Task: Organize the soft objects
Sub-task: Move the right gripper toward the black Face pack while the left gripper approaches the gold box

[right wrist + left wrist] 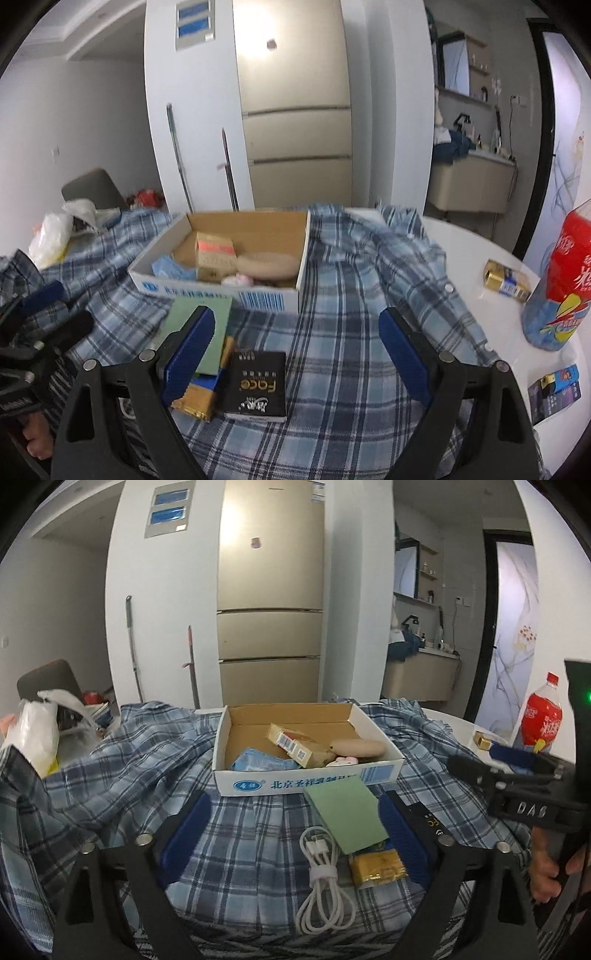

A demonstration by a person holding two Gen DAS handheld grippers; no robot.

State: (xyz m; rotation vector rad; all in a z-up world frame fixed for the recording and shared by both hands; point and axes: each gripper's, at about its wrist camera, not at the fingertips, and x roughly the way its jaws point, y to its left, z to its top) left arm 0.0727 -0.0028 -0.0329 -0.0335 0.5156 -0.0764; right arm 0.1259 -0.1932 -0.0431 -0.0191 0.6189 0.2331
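Observation:
A blue plaid shirt (122,760) (362,280) lies spread over the table. On it stands an open cardboard box (306,775) (218,291) holding a beige pack, a blue packet and a tan plush piece (356,747). My left gripper (295,830) is open above a white coiled cable (323,878), a green card (347,812) and a gold packet (376,867). My right gripper (295,350) is open above a black pack (258,384), with the green card (195,321) by its left finger.
A red soda bottle (561,280) (541,716), a gold packet (506,282) and a dark pack (554,391) sit on the white table at the right. A white plastic bag (33,731) lies far left. A fridge stands behind.

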